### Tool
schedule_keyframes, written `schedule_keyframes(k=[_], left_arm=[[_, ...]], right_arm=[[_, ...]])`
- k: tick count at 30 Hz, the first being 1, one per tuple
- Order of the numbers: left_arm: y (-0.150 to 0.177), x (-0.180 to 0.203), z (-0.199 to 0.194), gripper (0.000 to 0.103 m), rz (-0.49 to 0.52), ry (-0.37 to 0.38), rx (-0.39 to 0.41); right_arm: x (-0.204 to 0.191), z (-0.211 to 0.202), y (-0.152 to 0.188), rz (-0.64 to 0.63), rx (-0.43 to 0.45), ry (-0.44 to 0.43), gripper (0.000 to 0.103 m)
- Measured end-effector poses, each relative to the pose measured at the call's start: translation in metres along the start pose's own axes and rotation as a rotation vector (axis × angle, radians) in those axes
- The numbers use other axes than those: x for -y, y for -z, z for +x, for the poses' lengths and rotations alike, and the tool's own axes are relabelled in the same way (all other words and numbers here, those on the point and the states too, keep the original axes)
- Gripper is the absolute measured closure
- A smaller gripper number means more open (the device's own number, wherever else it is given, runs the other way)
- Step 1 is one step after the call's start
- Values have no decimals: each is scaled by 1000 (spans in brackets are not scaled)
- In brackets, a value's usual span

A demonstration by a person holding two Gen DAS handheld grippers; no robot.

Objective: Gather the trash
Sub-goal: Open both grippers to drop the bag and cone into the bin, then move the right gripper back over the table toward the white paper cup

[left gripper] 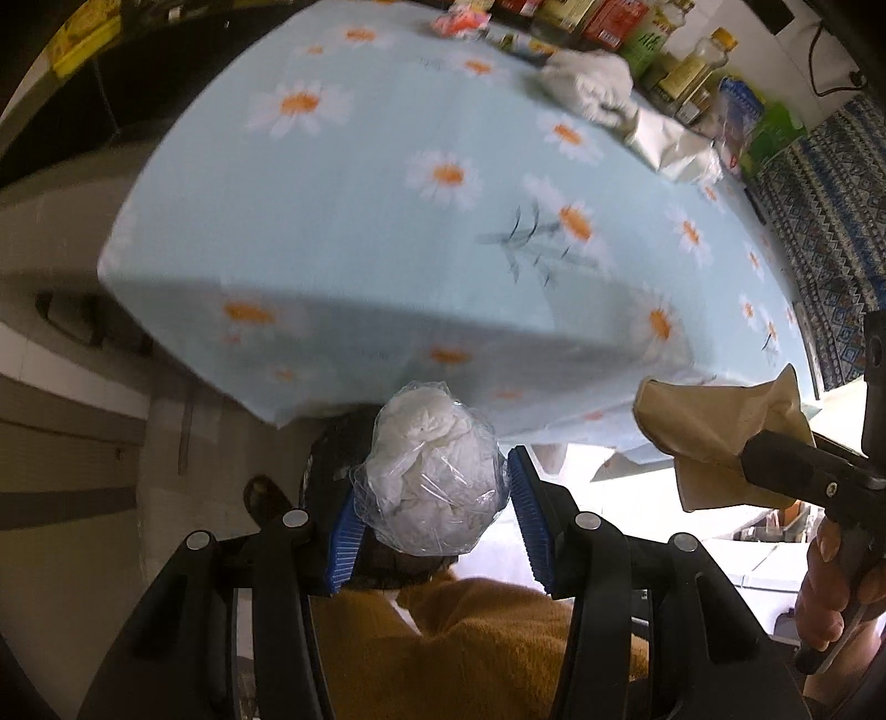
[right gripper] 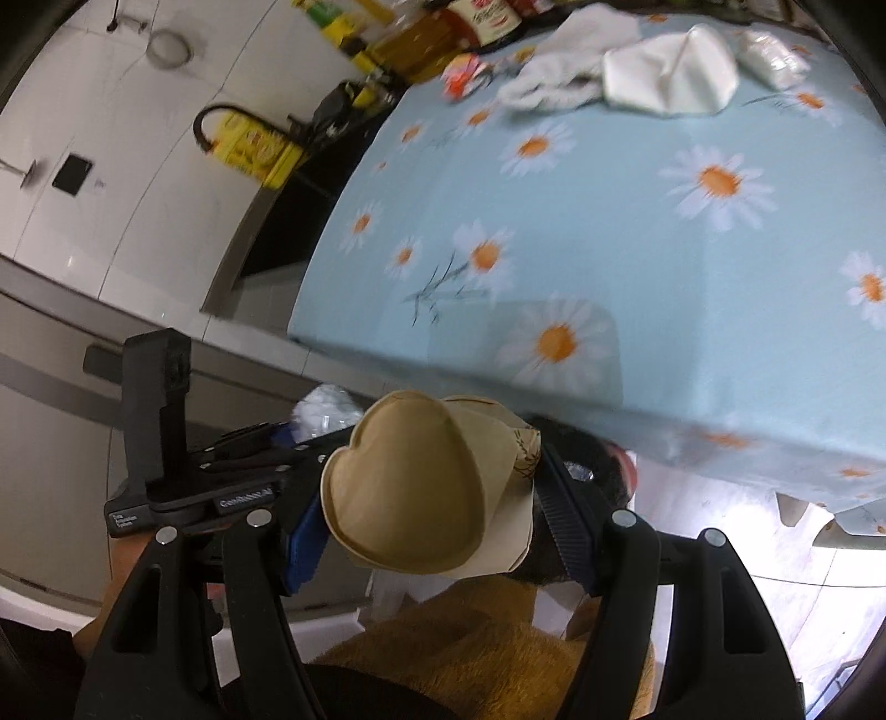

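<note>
- Left gripper (left gripper: 432, 498) pinches a wrapped tissue wad (left gripper: 432, 476) — light, soft, slippery film; grip mid-bulge.
- Right gripper (right gripper: 432, 509) clamps a tan paper bag (right gripper: 410, 487) — crushable.

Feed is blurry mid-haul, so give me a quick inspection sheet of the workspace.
Surface: table under daisy cloth, near half bare.
Job's things: wrapped tissue wad in left tongs; tan paper bag in right tongs; white wrappers and a rag left at far edge.
Clutter: bottles and boxes along far edge.
Grippers: both shut on loads, off the table.
Cables: black cord on wall.
Surroundings: tiled floor, yellow jug.
</note>
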State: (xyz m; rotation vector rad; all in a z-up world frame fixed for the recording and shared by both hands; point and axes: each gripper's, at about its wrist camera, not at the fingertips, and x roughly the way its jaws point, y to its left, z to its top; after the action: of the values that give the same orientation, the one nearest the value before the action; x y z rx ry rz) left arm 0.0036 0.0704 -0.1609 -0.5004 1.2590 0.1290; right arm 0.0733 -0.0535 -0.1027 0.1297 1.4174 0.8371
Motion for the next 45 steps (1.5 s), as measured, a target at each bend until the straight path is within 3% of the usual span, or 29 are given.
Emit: schedule_keyframes(k=[14,17,20,37,45], left_arm=[[27,-15,38,55,5,38,-129],[28,-19,42,40,9,36,-143],[27,-23,45,39,2,40,-157],[15,-22,34,39,13,23,-138],[9,-6,23,39,64,27,-102]], right_arm=[[-8,40,0,23,-117,9,34],[-9,45,-2,28,-134,19,33],[-8,46,-5,43,-138,12,28],[-7,28,-13,52,-95,18,28],[-6,-2,-21,27,-9,34,28]])
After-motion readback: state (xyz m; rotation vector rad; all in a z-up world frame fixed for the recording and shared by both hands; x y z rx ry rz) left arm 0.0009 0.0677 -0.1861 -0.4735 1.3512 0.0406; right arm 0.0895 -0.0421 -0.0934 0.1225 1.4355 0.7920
